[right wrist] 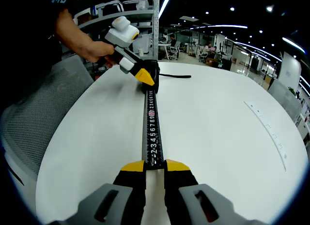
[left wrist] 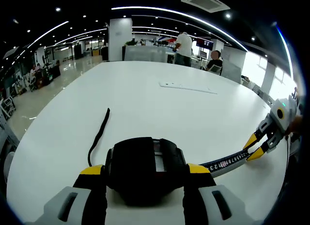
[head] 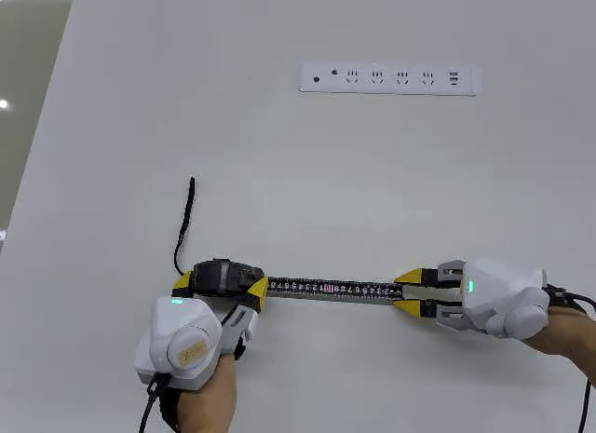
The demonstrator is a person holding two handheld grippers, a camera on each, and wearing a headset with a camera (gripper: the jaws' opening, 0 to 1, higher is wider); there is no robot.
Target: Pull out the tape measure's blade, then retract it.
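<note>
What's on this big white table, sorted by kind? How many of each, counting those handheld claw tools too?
tape measure: 1
power strip: 1
grippers: 2, the left gripper and the right gripper
total: 4

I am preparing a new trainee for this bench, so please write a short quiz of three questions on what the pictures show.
1. True or false: the left gripper is shut on the black plastic tape measure case.
2. What does the right gripper clamp? A) nothing B) the end of the dark numbered steel blade C) the case
3. Fill in (near / far): in the head view, the thin black wrist strap trails from the case over the white table toward its ____ side, away from the person.

Key: 1 true; 2 B; 3 far.
</note>
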